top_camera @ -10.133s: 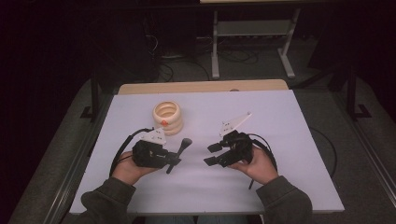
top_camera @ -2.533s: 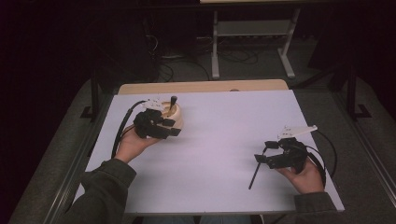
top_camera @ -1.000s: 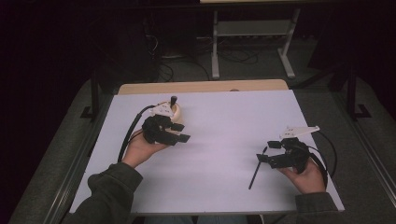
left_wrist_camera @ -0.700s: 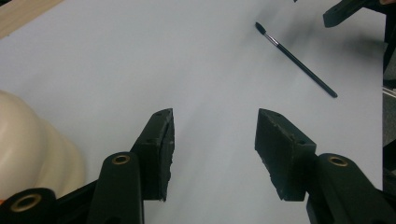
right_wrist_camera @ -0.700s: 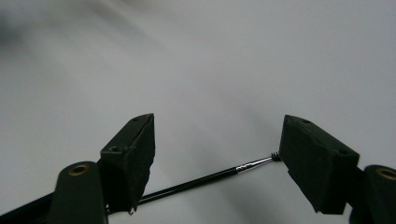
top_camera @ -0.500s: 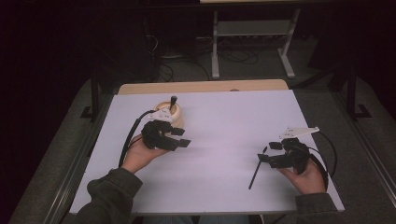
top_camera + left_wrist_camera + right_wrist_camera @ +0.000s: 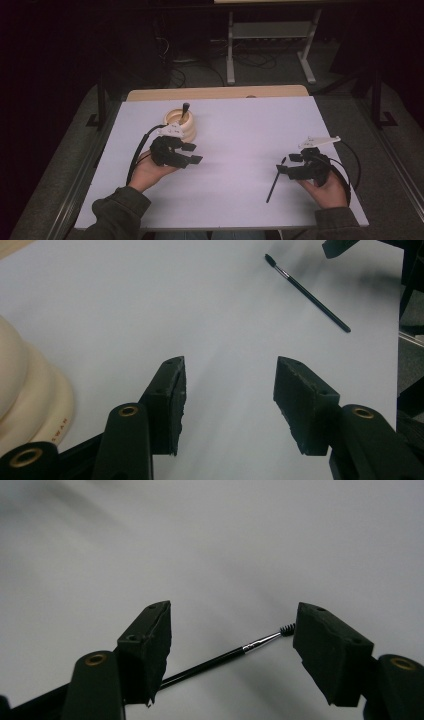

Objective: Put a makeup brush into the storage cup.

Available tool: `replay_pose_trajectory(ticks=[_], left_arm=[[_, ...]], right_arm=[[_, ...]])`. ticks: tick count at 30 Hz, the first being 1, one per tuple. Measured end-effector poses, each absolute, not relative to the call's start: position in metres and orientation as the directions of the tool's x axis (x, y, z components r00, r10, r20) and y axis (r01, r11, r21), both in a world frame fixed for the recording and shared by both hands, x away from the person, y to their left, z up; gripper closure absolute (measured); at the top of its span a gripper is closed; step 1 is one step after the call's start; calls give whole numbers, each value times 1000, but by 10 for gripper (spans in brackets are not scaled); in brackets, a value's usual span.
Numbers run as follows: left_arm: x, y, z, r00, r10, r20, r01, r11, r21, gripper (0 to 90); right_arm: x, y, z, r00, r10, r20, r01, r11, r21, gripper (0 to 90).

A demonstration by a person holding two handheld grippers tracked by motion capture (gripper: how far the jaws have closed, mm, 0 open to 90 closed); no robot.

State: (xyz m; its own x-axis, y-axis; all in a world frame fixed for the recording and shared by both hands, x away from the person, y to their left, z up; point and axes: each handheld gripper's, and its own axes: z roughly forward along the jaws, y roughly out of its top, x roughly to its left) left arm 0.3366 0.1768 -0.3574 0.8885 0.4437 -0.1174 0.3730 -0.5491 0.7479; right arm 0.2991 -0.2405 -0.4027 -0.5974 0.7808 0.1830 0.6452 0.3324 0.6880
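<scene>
looks like the brush (image 7: 220, 656) is left flat on the tabletop (image 7: 240, 135) between the right gripper (image 7: 289, 163) fingers, which have just been closing but aren't touching it yet, while the left gripper (image 7: 192, 153) is held empty, fingers apart, beside the holder (image 7: 181, 125).

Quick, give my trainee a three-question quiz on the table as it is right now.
1. True or false: a brush stands in the cream holder.
2. The black wand on the table lies nearest which hand-held gripper: A) left B) right?
3. Is anything between the left hand-held gripper's jaws?

Key: 1 true. 2 B; its jaws have just been closing, not yet pressing the wand. 3 No, they are open over bare table.
</scene>
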Motion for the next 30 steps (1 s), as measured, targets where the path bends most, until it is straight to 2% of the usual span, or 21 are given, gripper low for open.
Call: replay_pose_trajectory(ticks=[15, 30], left_arm=[[332, 178, -363, 890, 438, -126, 375, -544, 750, 465], [329, 150, -364, 904, 403, -145, 365, -549, 752, 465]], right_arm=[[299, -239, -404, -580, 792, 189, 668, 329, 668, 317], [301, -242, -404, -575, 796, 188, 669, 325, 669, 319]])
